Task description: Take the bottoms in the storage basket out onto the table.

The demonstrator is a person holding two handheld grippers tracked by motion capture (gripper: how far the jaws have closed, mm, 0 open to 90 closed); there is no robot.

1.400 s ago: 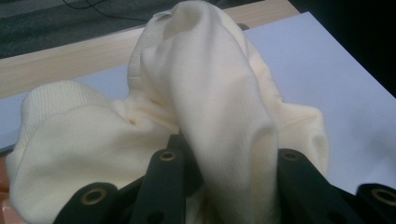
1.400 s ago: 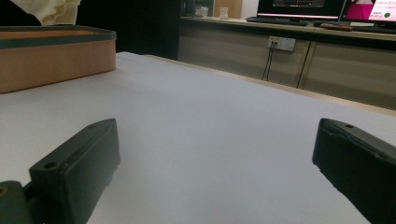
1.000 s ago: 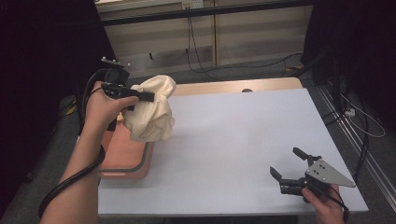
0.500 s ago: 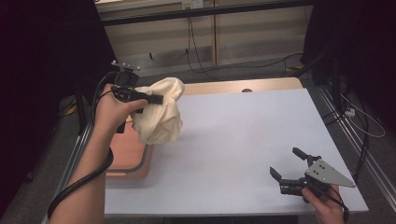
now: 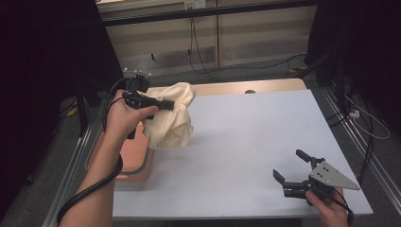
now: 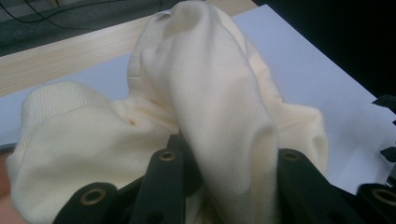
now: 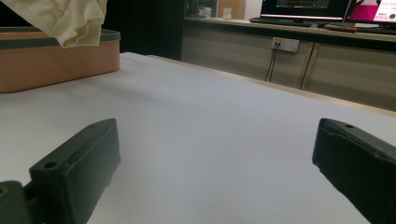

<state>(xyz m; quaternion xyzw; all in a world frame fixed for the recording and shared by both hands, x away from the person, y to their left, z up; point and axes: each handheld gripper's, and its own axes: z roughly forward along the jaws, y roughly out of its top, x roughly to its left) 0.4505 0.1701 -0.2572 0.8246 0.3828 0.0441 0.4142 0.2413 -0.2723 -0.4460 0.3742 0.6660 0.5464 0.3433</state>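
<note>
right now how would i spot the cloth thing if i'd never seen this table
Start at the white table and go to its left edge, where a shallow orange tray sits. Just above it hangs the cream knit garment, bunched and pinched in the left gripper. It is the scene's one soft, pale thing, held off the surface.

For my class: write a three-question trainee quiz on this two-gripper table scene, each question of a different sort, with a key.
1. True or false: the right gripper grips the cream garment.
2. The garment hangs: A) flat on the white table; B) lifted, over the edge of the orange bin; C) on the floor.
3. Fill in: the left gripper is shut on the ____.

Key: 1 false, its jaws stand open above the table; 2 B; 3 garment.
</note>
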